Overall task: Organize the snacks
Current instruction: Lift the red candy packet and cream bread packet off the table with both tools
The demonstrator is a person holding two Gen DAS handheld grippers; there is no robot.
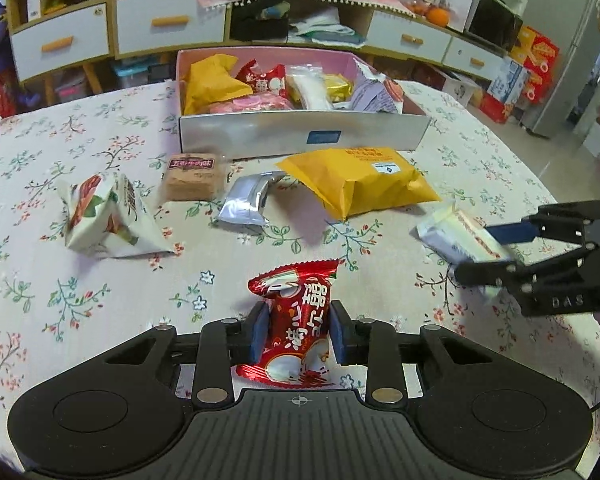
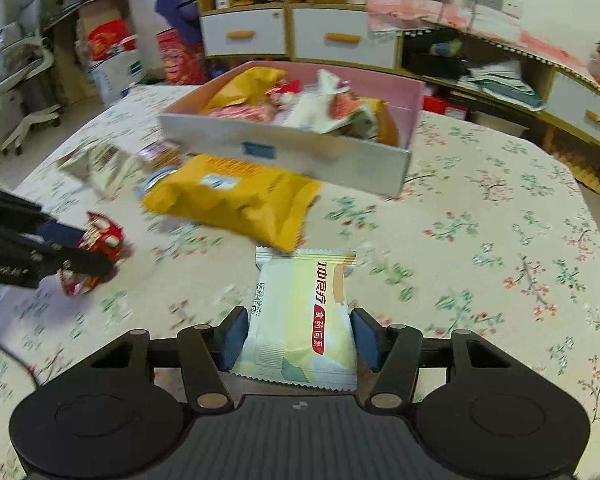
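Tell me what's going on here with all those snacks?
Someone is tidying snacks with a grabber in each hand. The left gripper is shut on a red candy packet, and the right gripper is shut on a pale yellow snack packet. A box at the back of the table already holds several snacks. A big yellow bag, a silver packet and others wait on the tablecloth.
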